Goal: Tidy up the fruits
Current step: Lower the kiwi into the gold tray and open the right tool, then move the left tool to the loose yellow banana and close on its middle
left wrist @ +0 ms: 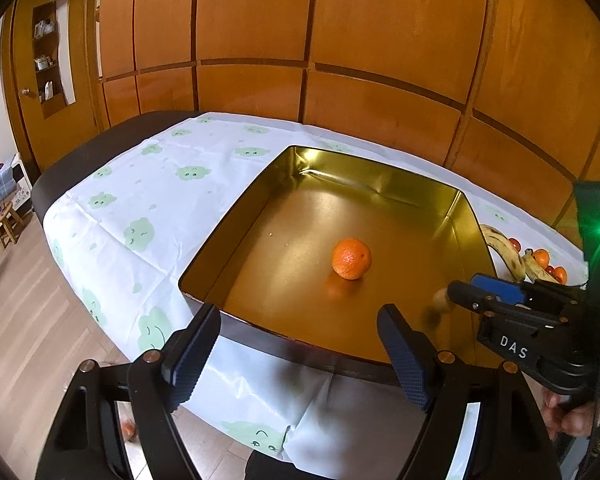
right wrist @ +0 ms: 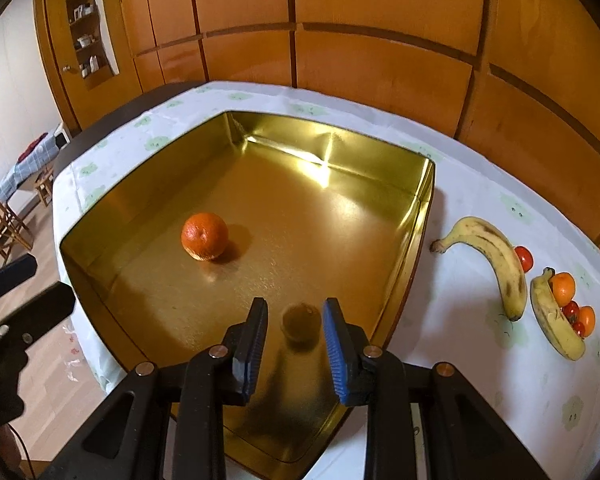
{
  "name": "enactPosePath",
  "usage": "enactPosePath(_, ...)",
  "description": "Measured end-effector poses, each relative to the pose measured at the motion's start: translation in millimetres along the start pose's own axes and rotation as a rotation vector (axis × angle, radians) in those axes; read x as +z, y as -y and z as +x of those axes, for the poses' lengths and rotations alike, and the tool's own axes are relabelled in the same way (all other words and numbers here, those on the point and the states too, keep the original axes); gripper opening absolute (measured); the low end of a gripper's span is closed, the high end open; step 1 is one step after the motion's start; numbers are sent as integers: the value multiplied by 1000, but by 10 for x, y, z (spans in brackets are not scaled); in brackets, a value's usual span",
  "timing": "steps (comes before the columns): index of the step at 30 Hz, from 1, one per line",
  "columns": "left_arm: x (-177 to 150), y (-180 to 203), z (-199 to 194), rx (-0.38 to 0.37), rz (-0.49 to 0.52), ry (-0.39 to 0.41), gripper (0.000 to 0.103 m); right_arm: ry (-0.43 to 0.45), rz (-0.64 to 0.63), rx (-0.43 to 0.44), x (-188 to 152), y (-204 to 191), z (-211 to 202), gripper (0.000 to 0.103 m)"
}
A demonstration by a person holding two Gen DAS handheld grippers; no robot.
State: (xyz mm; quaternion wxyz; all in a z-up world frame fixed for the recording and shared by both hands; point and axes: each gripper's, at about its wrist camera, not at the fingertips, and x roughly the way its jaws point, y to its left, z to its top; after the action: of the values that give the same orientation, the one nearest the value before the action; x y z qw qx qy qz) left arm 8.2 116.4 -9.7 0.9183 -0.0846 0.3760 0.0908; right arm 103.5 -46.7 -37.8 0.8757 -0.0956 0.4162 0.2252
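Note:
A large gold tin point(left wrist: 236, 216) point(right wrist: 420, 216) lies open on the clothed table, and one orange point(left wrist: 352, 259) point(right wrist: 204, 236) rests on its floor. My right gripper point(right wrist: 294, 308) point(left wrist: 465, 286) hovers over the tin's near right part. A small brownish round fruit point(right wrist: 300, 322) point(left wrist: 442, 300) shows blurred between and just past its fingertips, with slim gaps on both sides, so the pads do not press it. My left gripper point(left wrist: 300, 312) point(right wrist: 48, 280) stands wide open and empty above the tin's near edge.
To the right of the tin, on the white cloth, lie two bananas point(right wrist: 496, 256) point(right wrist: 556, 320), cherry tomatoes point(right wrist: 524, 258) and small oranges point(right wrist: 563, 288). A wooden panelled wall point(left wrist: 380, 40) backs the table. The floor drops off on the left.

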Motion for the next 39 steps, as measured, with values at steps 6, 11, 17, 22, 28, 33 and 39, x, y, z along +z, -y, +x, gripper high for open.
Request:
enactPosePath(6,1,47,-50,-17,4,4,81,53,50,-4,-12,64,-199,32)
enactPosePath(11,-2,119,-104,-29,10,10,81,101,114,-23,-72,203,-397,32)
enactPosePath(17,-5,265,-154,-29,56,17,81,126,204,-55,-194,468,-562,32)
enactPosePath(22,-14,419,-194,-33,97,24,81,137,252,-106,-324,694,-675,32)
enactPosePath(28,-29,585,-235,-52,141,28,81,137,286,-152,-497,877,-754,32)
enactPosePath(33,-33,741,-259,-84,182,34,81,144,306,-187,-633,990,-836,32)
enactPosePath(39,-6,988,-272,-156,235,23,81,134,365,-227,-820,1224,-903,32)
